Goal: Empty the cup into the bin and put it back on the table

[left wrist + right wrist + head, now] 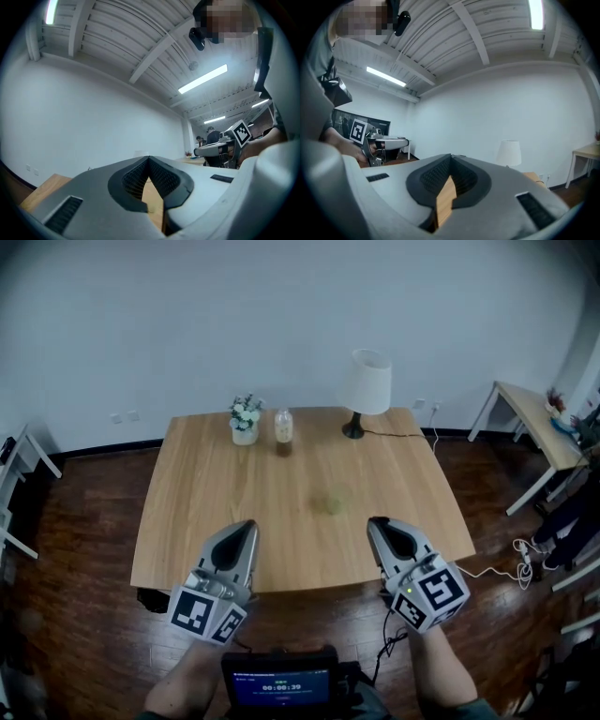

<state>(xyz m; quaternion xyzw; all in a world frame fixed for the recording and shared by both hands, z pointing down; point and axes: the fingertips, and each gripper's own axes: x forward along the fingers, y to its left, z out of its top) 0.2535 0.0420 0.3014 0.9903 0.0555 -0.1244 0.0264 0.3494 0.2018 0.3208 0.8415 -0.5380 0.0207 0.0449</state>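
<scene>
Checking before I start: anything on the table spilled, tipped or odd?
Nothing tipped: cup, flower pot and lamp stand upright near the far edge. Only a faint greenish smudge on the table stands out; I cannot tell what it is.

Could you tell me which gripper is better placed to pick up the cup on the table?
Left, probably: the left gripper sits more nearly in line with the cup than the right gripper. Both are shut and empty, so either must open first.
</scene>
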